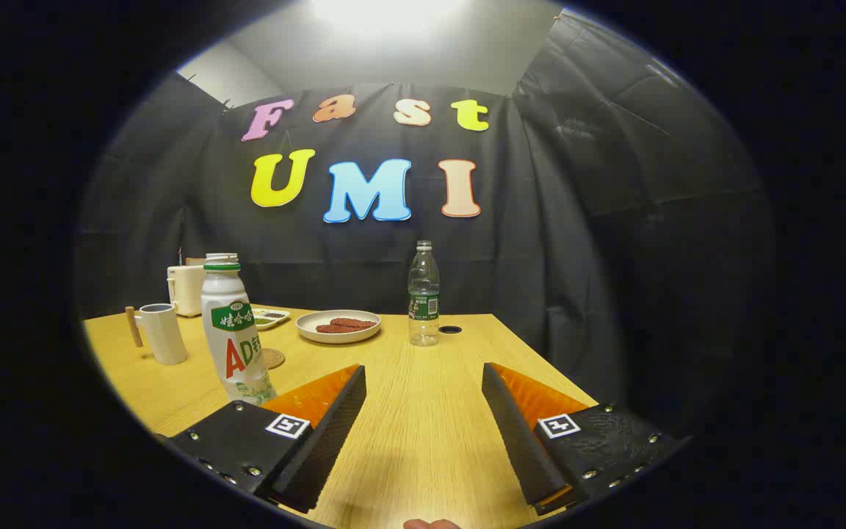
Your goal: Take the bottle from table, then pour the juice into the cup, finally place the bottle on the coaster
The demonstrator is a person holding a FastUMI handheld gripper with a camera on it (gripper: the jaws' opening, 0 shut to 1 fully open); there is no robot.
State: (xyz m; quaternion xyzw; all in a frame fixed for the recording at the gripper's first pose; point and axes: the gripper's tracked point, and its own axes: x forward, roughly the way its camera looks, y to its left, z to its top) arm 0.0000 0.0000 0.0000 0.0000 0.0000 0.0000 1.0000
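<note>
Hand-held gripper (423, 400) spread wide over the worktop (423, 441); white juice bottle (232, 330) stands beside one finger, mug (162, 332), coaster (273, 358) and plate (338, 326) behind that bottle.

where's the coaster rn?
Gripper view: the coaster lies on the table just behind the white juice bottle, right of the mug, ahead of the open gripper.

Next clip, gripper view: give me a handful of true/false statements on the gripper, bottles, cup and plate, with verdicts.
1. The gripper is open with nothing between its fingers. True.
2. The white bottle lies on its side. False: it stands upright, just ahead of the left finger.
3. The cup stands beyond the white bottle. True.
4. The clear bottle is inside the plate. False: it stands on the table beside it.
</note>
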